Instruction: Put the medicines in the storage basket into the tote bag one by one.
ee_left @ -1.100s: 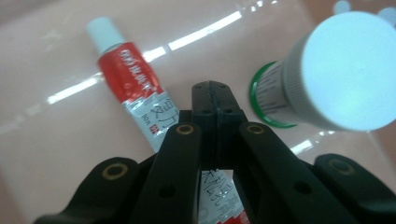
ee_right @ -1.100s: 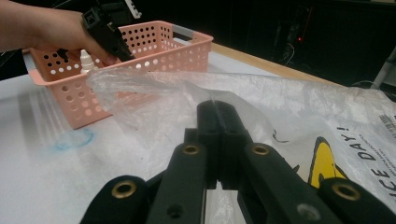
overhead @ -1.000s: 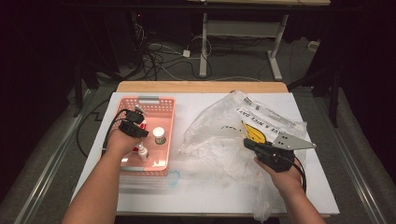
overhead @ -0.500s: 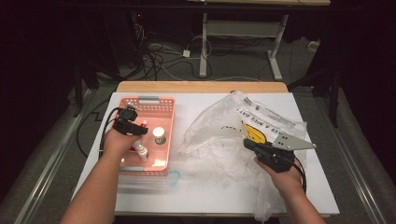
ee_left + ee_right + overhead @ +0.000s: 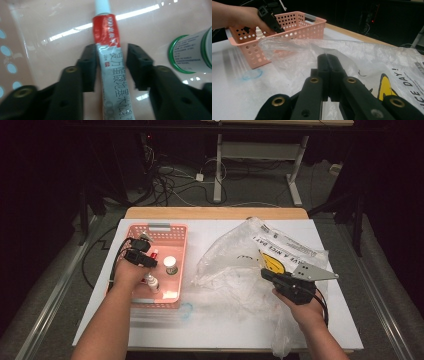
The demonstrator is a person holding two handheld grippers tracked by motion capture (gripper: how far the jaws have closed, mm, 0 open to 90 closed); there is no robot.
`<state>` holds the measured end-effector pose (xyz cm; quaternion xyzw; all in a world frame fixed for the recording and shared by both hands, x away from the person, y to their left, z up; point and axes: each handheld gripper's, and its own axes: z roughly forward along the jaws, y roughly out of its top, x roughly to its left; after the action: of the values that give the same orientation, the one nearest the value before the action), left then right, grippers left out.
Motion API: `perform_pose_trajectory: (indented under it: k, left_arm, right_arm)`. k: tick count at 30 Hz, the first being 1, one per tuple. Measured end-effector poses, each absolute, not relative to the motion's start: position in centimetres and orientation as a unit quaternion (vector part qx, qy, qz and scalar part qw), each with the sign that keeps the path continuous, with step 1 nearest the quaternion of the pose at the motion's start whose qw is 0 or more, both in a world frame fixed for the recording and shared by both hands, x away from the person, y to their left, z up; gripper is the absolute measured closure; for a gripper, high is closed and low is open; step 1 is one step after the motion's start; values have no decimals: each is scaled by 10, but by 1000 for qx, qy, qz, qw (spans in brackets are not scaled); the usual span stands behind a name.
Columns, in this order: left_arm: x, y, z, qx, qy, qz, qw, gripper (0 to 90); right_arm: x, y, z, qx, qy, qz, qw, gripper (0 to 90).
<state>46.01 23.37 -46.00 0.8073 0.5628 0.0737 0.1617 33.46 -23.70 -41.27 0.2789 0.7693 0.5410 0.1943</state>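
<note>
One tube (image 5: 110, 65) lies lengthwise, cap away.

The basket (image 5: 176, 232) stands on the left half of the table (image 5: 215, 232); the plastic bag (image 5: 235, 265) lies on the right half, just beside the basket. In the basket, the tube (image 5: 110, 60) lies flat on the floor, the small jar (image 5: 170, 265) stands to its right, and the dropper bottle (image 5: 151, 281) stands nearer the front wall. The left gripper (image 5: 142, 255) reaches into the basket, one jaw either side of the tube. The right gripper (image 5: 270, 276) rests on the bag.
</note>
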Motion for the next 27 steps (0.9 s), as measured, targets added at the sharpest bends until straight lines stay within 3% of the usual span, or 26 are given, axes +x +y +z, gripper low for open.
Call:
perform_pose_trajectory:
  k: [9, 27]
  left_arm:
    - [459, 234, -458, 807, 562, 76, 168, 681]
    - [430, 241, -430, 792, 552, 93, 241, 681]
  right_arm:
    - [335, -237, -413, 279, 769, 541, 194, 900]
    - [335, -237, -413, 279, 769, 541, 194, 900]
